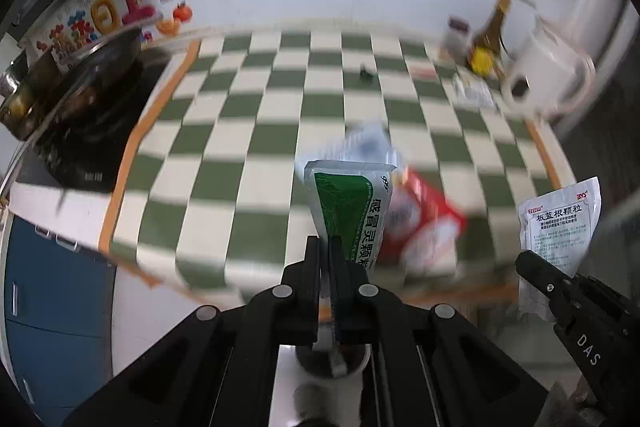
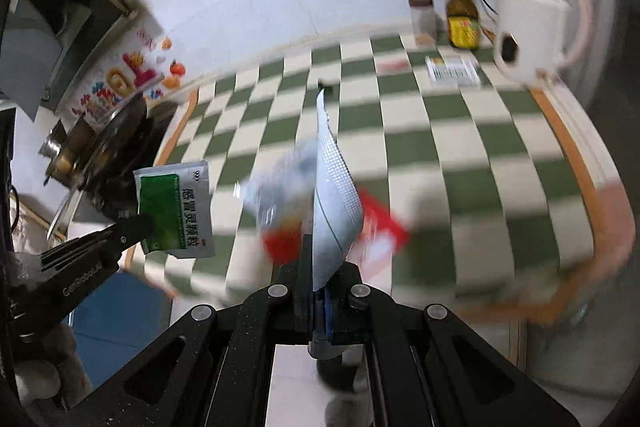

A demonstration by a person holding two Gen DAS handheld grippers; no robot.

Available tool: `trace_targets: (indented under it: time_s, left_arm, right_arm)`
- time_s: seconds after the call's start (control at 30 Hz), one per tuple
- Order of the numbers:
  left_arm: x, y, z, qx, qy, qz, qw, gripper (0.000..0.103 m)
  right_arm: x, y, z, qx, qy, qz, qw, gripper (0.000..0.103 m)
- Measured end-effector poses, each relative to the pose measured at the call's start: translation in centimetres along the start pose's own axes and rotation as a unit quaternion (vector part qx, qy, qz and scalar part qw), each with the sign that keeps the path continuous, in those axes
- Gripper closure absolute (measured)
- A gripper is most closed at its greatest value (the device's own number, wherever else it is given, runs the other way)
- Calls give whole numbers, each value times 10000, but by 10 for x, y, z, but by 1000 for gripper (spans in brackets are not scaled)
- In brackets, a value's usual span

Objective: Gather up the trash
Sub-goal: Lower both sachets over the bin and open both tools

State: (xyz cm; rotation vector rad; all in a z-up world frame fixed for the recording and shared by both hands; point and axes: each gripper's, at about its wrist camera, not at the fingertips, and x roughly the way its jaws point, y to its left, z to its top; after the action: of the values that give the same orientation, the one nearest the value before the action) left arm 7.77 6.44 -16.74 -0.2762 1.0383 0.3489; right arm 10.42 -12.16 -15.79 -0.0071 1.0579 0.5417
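trash here is two medicine sachets, each lifted above the green-and-cream checkered counter [image 1: 248, 115]. green sachet [image 1: 352, 211] stands upright, pinched at its lower edge by the left gripper [image 1: 329, 247], whose jaws are clamped flat against the packet. white sachet [image 1: 558, 227] is on the right of the left wrist view, its lower part clenched in the right gripper [image 1: 532, 263]; in the right wrist view it shows edge-on, rising from between the fingers.

on the counter under both sachets lie more wrappers, blurred: a red and white packet [image 1: 424, 223] and a pale bluish clear one [image 1: 368, 143], touching or overlapping each other. a small dark bit [image 1: 365, 73] lies alone near the middle of the counter.

far right, by the wall, stand a white kettle [image 2: 532, 27], a brown sauce bottle [image 2: 462, 15] with a yellow label and a small jar [image 2: 422, 17] with a dark lid; what they hold cannot be told. a flat printed packet [image 2: 452, 71] lies just in front of them. far left, a lidded pan [image 1: 72, 75] sits on the stove; something brownish shows inside, too blurred to name. a blue cabinet [image 1: 52, 307] is at the near left.
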Motion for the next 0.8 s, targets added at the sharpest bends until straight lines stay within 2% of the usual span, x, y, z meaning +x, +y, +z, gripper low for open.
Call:
trace_targets:
  time_s: [0.13, 0.23, 0.43, 0.6, 0.8]
  left_arm:
    - [11, 7, -56, 125, 434, -34, 9990, 101]
    - [37, 10, -97, 181, 881, 11, 9959, 101]
    - [101, 14, -158, 91, 1631, 69, 9865, 101]
    - [193, 13, -209, -80, 2250, 90, 9743, 101]
    - [310, 18, -266, -276, 2783, 78, 9601, 101]
  right_arm:
    - [2, 3, -71, 97, 404, -162, 9990, 100]
    - [19, -2, -120, 230, 838, -224, 9960, 100]
    - [76, -19, -185, 222, 1497, -302, 9880, 100]
    - [153, -51, -237, 319, 1952, -283, 9798, 100]
    - [260, -95, -298, 429, 2376, -253, 9701, 100]
